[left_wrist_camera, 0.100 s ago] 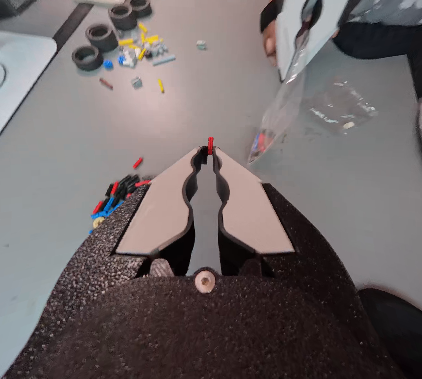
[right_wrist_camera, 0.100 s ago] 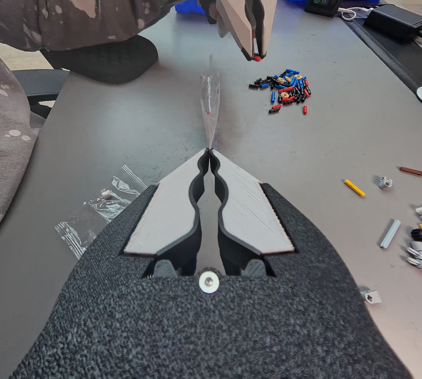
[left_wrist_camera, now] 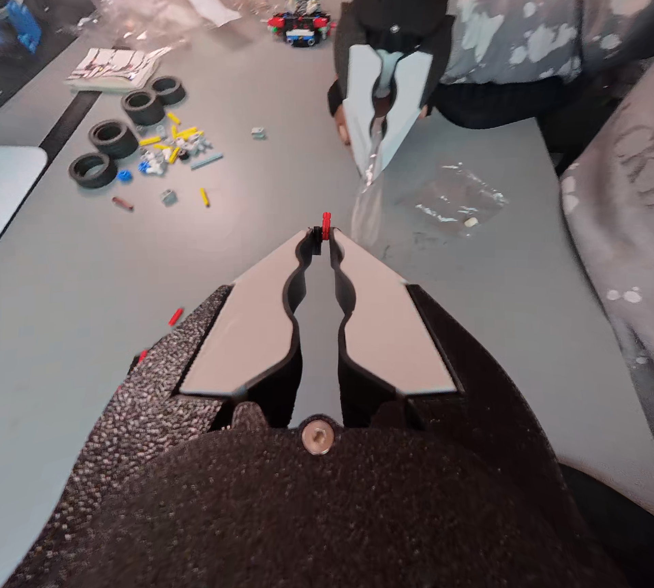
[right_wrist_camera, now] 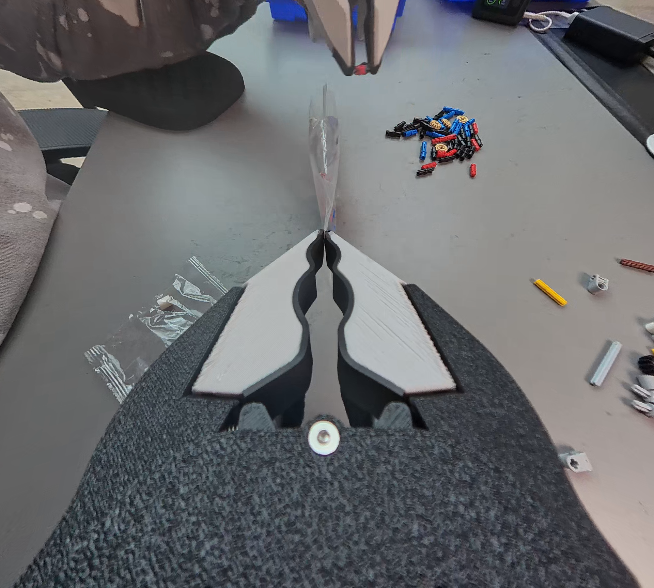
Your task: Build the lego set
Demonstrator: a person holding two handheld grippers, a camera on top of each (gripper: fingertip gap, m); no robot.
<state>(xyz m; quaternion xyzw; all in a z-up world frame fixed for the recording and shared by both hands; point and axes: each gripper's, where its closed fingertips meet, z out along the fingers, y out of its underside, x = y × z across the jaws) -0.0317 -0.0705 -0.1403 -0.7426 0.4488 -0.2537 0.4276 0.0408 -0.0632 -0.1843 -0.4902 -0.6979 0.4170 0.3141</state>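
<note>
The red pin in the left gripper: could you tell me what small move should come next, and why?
Probably carry the red pin toward the part-built model: the left gripper already pinches it above the table, while the right gripper only holds a clear bag.

Grey table (right_wrist_camera: 460, 217) carries loose pins (right_wrist_camera: 442, 139), four tyres (left_wrist_camera: 116, 139), an empty bag (right_wrist_camera: 155, 323).

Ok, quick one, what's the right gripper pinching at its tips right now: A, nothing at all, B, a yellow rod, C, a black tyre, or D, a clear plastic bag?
D: the right gripper has its tips closed on the edge of the clear plastic bag, which stands up from them above the table, while the left gripper pinches a small red pin.
</note>
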